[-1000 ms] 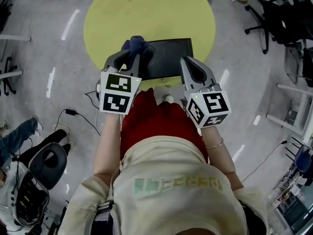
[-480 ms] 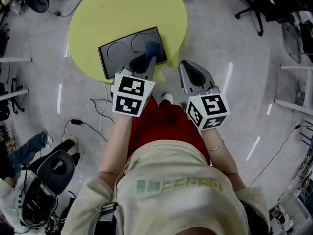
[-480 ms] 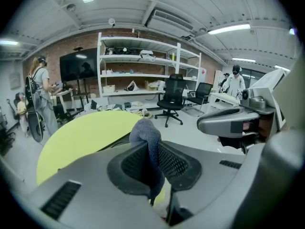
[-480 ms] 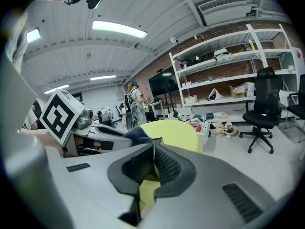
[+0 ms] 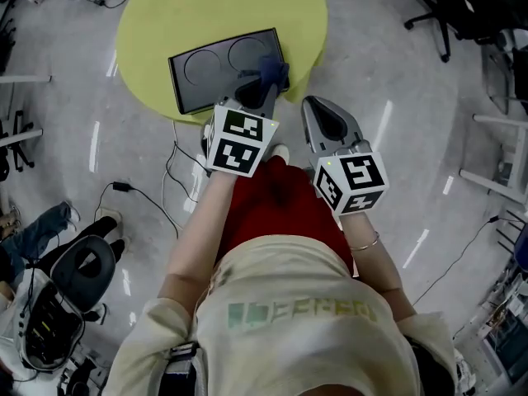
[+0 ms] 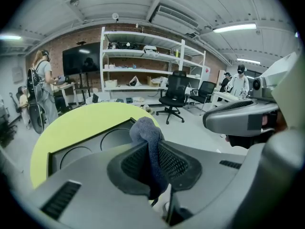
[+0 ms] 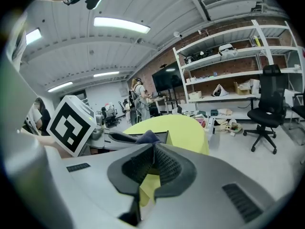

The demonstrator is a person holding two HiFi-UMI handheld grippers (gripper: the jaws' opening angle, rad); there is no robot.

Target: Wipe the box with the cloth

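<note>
A flat black box [image 5: 223, 68] with two ring marks lies on the round yellow table [image 5: 165, 15]; it shows too in the left gripper view [image 6: 90, 144]. My left gripper [image 5: 257, 89] is shut on a blue-grey cloth [image 5: 271, 70] [image 6: 148, 142], whose bunched end sits at the box's near right corner. My right gripper [image 5: 323, 120] hangs shut and holds nothing, right of the table over the floor. In the right gripper view the cloth [image 7: 147, 137] and box corner [image 7: 162, 136] lie ahead to the left.
Cables [image 5: 169, 172] trail on the floor below the table. A black office chair [image 5: 462, 11] stands at the upper right, another chair [image 5: 78, 275] at the lower left. Shelving [image 6: 143, 70] and people [image 6: 40, 87] are in the background.
My left gripper with the cloth has slid right across the box, from its left part to its near right corner. The right gripper stayed about where it was.
</note>
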